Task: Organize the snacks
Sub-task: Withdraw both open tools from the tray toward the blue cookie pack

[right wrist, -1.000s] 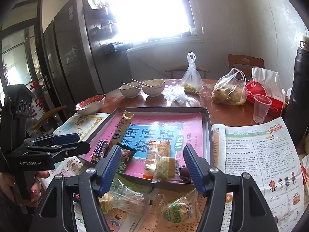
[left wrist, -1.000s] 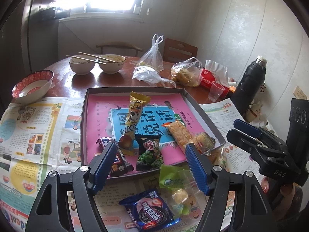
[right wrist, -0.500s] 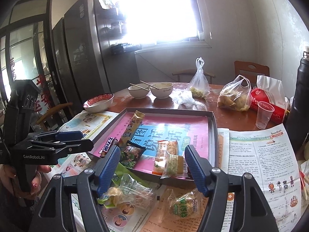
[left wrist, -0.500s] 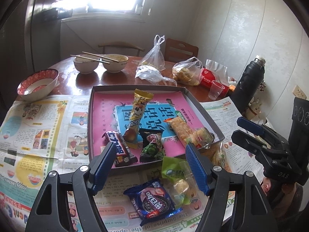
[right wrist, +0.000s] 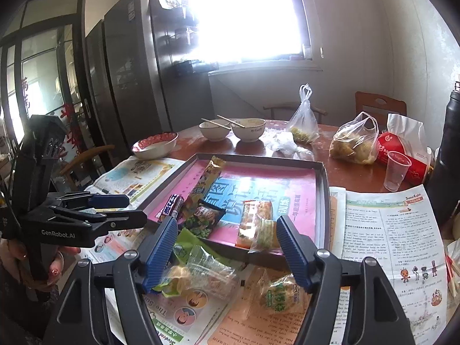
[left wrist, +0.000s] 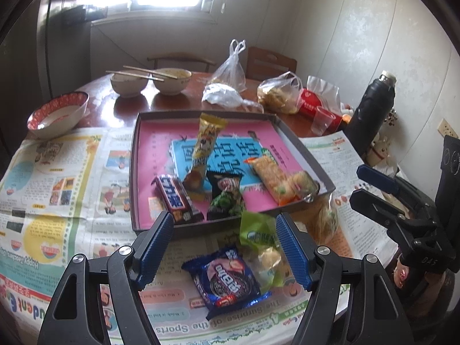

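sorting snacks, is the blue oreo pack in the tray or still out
Out. The blue Oreo pack lies on the newspaper in front of the tray, between the open left gripper fingers.

Five wrapped snacks lie flat in the tray (left wrist: 135, 172); an Oreo pack (left wrist: 227, 281) and green bag (left wrist: 258, 238) lie outside on newspaper.

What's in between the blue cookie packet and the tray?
In the left wrist view, the green-topped clear snack bag partly fills the gap between the blue cookie packet and the tray; the rest is bare newspaper.
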Demonstrator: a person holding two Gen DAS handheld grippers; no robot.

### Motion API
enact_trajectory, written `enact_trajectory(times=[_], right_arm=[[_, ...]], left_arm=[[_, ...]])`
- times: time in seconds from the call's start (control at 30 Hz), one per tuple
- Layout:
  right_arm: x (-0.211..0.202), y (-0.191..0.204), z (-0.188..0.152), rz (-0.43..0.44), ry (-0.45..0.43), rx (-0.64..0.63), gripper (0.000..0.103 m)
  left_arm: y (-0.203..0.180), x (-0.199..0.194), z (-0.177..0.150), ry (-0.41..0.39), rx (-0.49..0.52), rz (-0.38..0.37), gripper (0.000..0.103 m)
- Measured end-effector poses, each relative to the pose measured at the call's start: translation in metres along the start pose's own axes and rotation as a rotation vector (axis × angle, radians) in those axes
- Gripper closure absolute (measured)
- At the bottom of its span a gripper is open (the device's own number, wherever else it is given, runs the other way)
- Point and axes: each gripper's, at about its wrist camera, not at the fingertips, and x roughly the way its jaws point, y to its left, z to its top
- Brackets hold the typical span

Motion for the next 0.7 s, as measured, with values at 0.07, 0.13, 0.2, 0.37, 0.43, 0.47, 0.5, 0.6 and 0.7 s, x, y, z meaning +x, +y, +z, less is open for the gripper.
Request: enact_trajectory(times=[0.07,0.13,0.2,0.37,0.43,0.47,0.5,0.6,0.7], right_arm=[[-0.001,0.001,-0.001,0.004,0.002,-0.003,0.032],[-0.001,0.002,-0.002,0.005,0.004,-0.005,0.032],[-0.002,0.003,-0.003,0.002,0.004,-0.007,0.032],[-0.003,0.005,-0.005,0.003,0.007,-0.013,0.032],[-0.004,0.007,-0.007,0.002,0.010,-0.019,0.032],[-0.004,0.007,-0.008,0.002,0.012,-0.021,0.032],[-0.004,0.008,-0.008,0.001,0.013,-0.023,0.032],[-0.005,0.009,-0.010,0.001,0.017,-0.029,0.032],[-0.005,0.011,-0.011,-0.004,0.018,-0.036,0.032]], left_arm=[[0.001,0.001,-0.002,0.010,-0.003,0.006,0.028],[0.002,0.001,-0.005,0.017,-0.004,0.008,0.028],[0.003,0.001,-0.007,0.022,-0.003,0.012,0.028],[0.006,0.005,-0.011,0.048,-0.009,0.026,0.028],[0.007,0.007,-0.014,0.060,-0.015,0.032,0.028],[0.008,0.007,-0.015,0.065,-0.019,0.033,0.028],[0.008,0.007,-0.015,0.070,-0.021,0.033,0.028],[0.008,0.008,-0.017,0.080,-0.025,0.037,0.028],[0.008,0.011,-0.020,0.094,-0.025,0.035,0.028]])
